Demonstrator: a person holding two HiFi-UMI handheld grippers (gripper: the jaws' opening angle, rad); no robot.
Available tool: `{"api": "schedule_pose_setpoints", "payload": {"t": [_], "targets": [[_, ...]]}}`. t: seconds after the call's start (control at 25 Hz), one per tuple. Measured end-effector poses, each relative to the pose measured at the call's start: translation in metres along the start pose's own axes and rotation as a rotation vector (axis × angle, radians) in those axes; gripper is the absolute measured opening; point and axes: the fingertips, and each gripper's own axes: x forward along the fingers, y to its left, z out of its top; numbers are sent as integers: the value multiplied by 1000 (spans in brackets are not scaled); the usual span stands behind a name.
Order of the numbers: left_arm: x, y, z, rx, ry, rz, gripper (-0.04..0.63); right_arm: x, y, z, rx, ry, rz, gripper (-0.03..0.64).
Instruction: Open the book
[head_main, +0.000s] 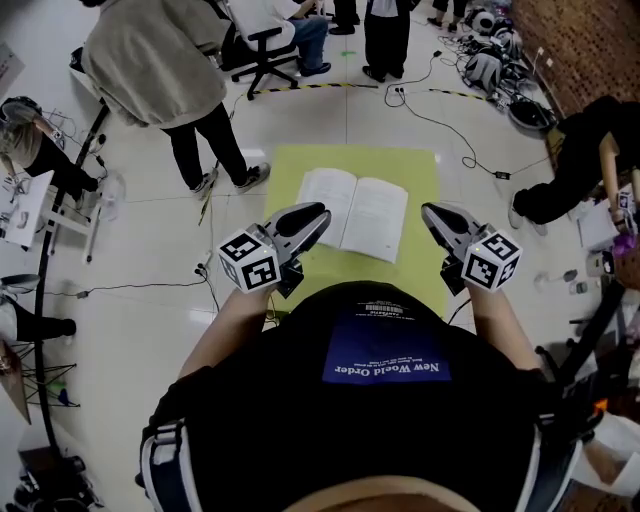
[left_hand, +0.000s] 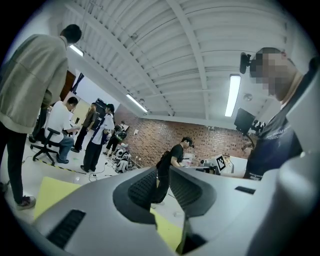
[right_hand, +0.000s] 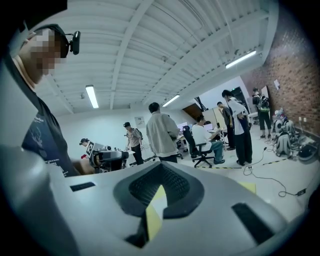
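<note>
One open book (head_main: 352, 212), shirt (head_main: 300, 400) reading "New World Order"

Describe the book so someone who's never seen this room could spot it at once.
Find the yellow-green surface in the middle of the pale floor. The book lies on it, open, white pages up, the only thing lying there.
</note>
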Motion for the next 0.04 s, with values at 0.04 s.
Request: {"api": "schedule_pose_setpoints", "payload": {"t": [0.04], "targets": [[0,0,0,-3,-1,0,83,0,0,0,-3,2,2,-15]]}}
